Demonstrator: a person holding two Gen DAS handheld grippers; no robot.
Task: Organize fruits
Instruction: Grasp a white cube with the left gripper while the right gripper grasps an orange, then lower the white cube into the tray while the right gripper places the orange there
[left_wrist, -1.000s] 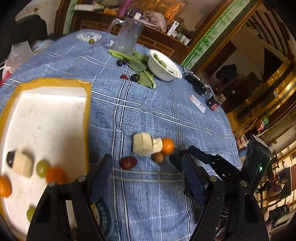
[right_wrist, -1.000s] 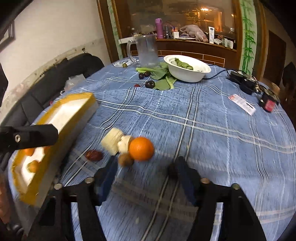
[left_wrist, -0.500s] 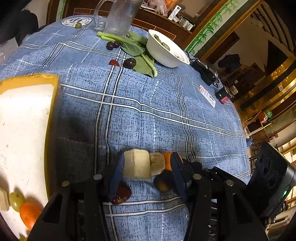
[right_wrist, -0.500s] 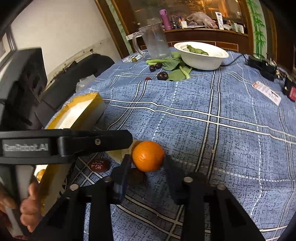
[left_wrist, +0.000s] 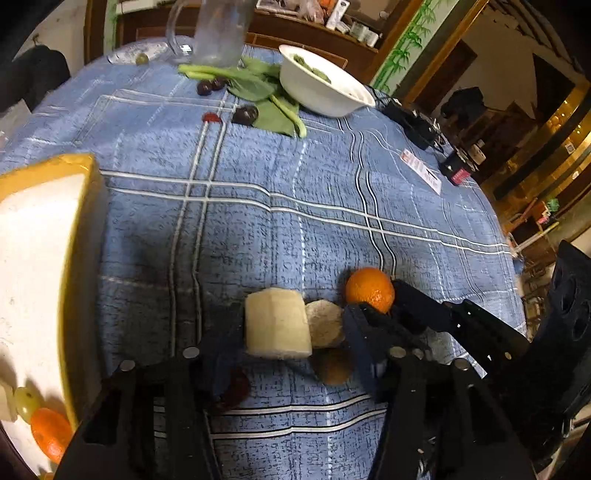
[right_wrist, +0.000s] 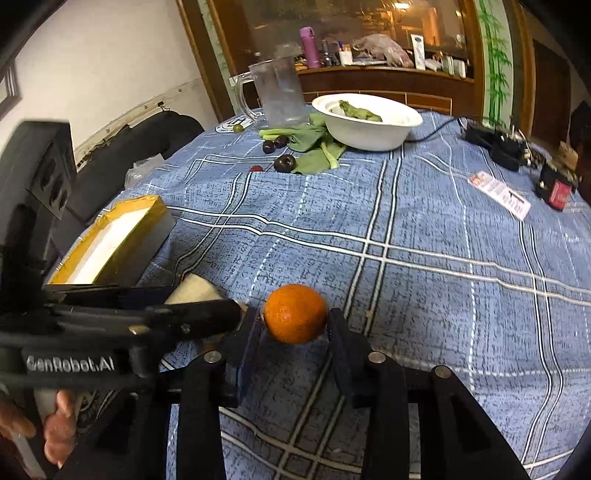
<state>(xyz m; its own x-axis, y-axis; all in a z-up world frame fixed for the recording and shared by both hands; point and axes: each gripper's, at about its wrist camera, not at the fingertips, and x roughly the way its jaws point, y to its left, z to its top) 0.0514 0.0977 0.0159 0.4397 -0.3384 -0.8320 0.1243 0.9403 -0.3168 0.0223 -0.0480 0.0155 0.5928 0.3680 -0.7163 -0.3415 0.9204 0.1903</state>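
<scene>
Right gripper (right_wrist: 293, 326) jaws opening, bright dimpled orange (right_wrist: 294, 313) between; left gripper (left_wrist: 280, 332) grasping pale chunk (left_wrist: 276, 323).

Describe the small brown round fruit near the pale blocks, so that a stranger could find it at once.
Start at the yellow-rimmed tray on the blue checked tablecloth, then look beside it to the cluster of food. There, the brown fruit lies just in front of two pale blocks. Unlike the bright orange behind, it is dull brown and smaller.
</scene>
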